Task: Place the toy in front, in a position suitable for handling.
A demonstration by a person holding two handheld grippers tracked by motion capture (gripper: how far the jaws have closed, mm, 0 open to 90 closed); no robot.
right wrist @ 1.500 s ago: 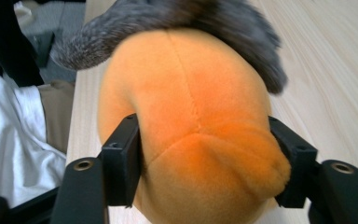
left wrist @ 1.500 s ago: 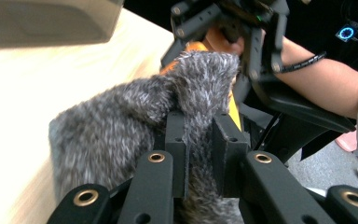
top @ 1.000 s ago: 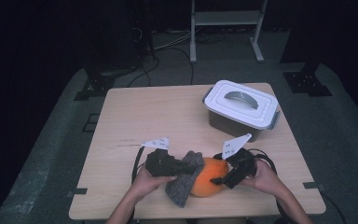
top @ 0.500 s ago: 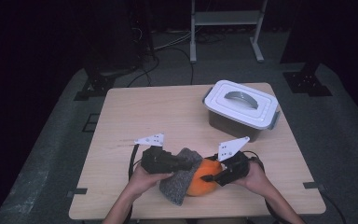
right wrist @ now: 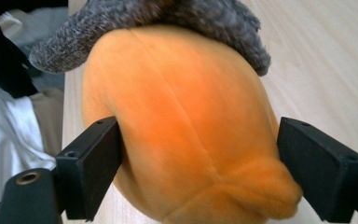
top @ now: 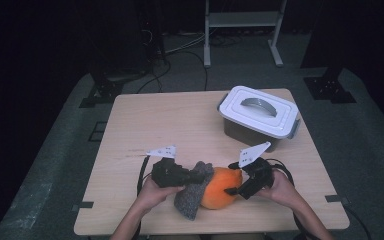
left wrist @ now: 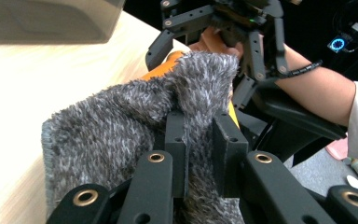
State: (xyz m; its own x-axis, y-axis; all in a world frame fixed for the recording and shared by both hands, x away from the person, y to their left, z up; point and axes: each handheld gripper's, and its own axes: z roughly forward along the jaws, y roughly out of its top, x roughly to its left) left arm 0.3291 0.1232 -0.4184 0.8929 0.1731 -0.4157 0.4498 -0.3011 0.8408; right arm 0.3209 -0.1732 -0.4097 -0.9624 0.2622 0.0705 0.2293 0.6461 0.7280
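Observation:
An orange plush pumpkin (top: 221, 187) (right wrist: 182, 116) sits near the table's front edge. A fuzzy grey cloth (top: 191, 197) (left wrist: 112, 121) is draped over its left side and top (right wrist: 168, 14). My left gripper (top: 199, 176) (left wrist: 200, 116) is shut on a fold of that cloth, with the orange pumpkin (left wrist: 161, 70) peeking out behind it. My right gripper (top: 232, 190) (right wrist: 198, 135) straddles the pumpkin from the right. Its jaws have just been opening, and they stand wide with the pumpkin between them, its sides lying against the pads.
A grey storage box with a white handled lid (top: 257, 107) stands at the back right of the wooden table (top: 170, 125). Cables trail from both grippers along the front edge. A dark floor and a metal stand's legs lie beyond the table.
Both hands drifted slightly left and back again. The cloth stays pinched in the left gripper and draped on the pumpkin, which has not moved from its spot.

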